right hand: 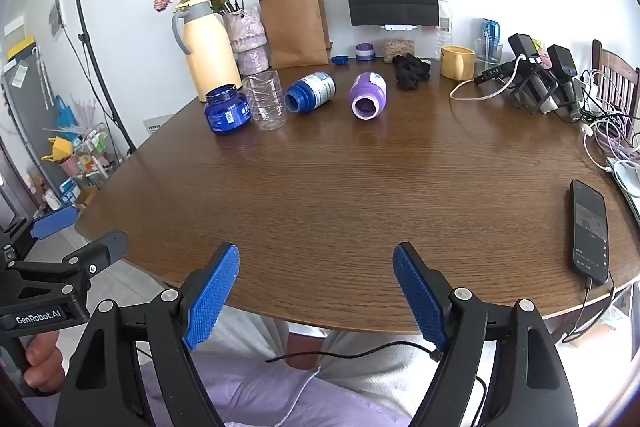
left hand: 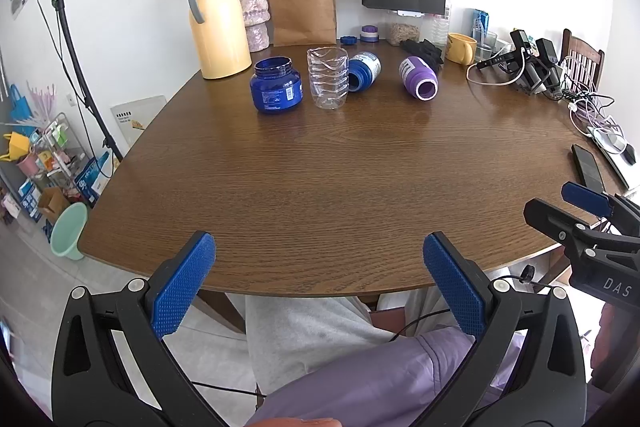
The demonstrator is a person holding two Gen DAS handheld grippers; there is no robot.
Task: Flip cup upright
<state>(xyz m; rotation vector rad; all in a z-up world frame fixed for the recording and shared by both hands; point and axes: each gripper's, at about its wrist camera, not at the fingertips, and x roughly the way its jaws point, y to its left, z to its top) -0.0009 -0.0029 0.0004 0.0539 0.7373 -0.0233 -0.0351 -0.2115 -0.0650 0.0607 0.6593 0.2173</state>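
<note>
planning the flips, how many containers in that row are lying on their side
2: the blue bottle with the white label, mouth toward the camera, just right of the upright clear plastic cup, and the purple bottle further right. None look hidden.

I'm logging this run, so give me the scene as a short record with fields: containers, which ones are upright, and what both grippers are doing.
upright: blue jar, mouth up; clear plastic cup, mouth up
on side: blue bottle and purple bottle, open mouths toward the camera
surface: wooden table
left gripper: open, empty, at the near table edge
right gripper: open, empty, at the near table edge
contact: neither gripper touches a container
</note>
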